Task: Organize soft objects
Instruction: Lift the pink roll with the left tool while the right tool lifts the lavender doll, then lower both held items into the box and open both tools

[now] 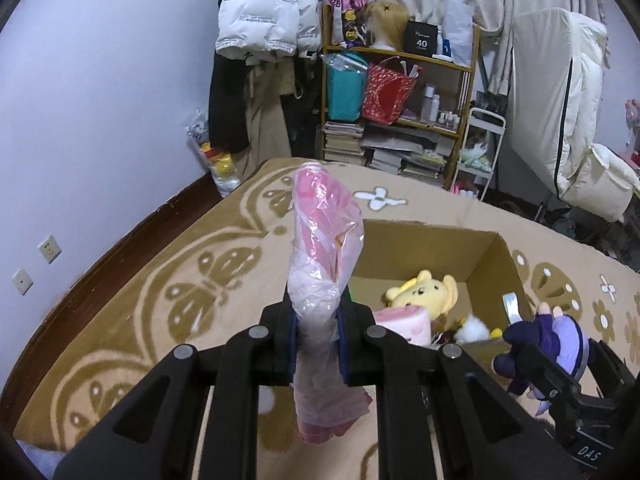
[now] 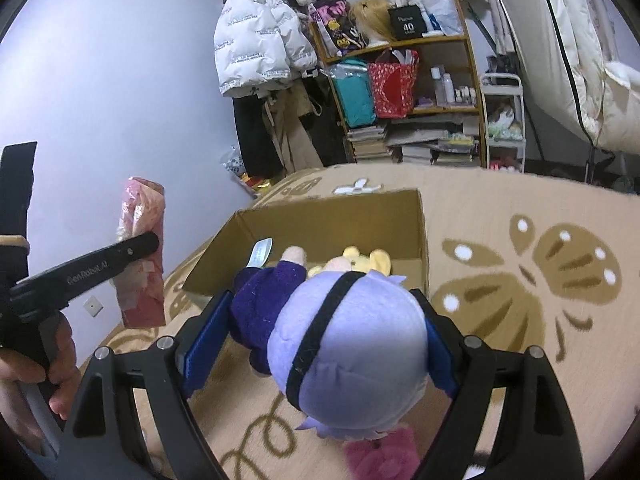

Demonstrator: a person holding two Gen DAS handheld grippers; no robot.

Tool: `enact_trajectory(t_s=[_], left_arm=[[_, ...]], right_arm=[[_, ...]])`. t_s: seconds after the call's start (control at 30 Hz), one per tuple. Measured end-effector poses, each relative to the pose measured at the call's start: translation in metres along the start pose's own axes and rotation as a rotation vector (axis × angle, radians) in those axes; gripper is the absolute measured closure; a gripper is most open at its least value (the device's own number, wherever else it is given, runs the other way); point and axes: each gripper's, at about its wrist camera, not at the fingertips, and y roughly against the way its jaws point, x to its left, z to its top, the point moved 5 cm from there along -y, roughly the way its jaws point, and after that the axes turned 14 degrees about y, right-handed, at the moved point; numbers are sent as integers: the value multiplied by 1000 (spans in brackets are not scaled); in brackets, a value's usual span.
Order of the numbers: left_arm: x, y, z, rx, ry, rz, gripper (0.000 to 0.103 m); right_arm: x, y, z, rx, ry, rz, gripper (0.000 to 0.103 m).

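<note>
Yellow plush [image 1: 424, 292] clearer from left

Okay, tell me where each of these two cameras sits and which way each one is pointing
Left wrist: on the left gripper, facing the cardboard box and shelf; its fingers clamp a pink bagged item.
Right wrist: on the right gripper, facing the same box; it grips a purple plush doll, and the person's left hand shows.
Shared: box, yellow plush, shelf, both grippers.

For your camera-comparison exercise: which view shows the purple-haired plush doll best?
The right wrist view: the purple-haired plush doll fills the frame, clamped in the right gripper. The left wrist view catches it only small at the right edge.
</note>
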Motion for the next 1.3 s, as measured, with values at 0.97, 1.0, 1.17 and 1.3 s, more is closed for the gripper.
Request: enact_trajectory(t_s=[0.97, 1.0, 1.17, 1.3], left_arm=[[-31, -55, 11, -17, -34, -66, 85], [-31, -55, 11, -13, -34, -67, 85], [-31, -59, 10, 6, -28, -73, 82], [-25, -66, 8, 42, 4, -57, 76]], right_arm=[[-15, -59, 32, 19, 92, -1, 11], [-15, -60, 34, 18, 92, 0, 11], [-27, -61, 35, 9, 62, -13, 10], [-35, -60, 33, 21, 32, -24, 0]])
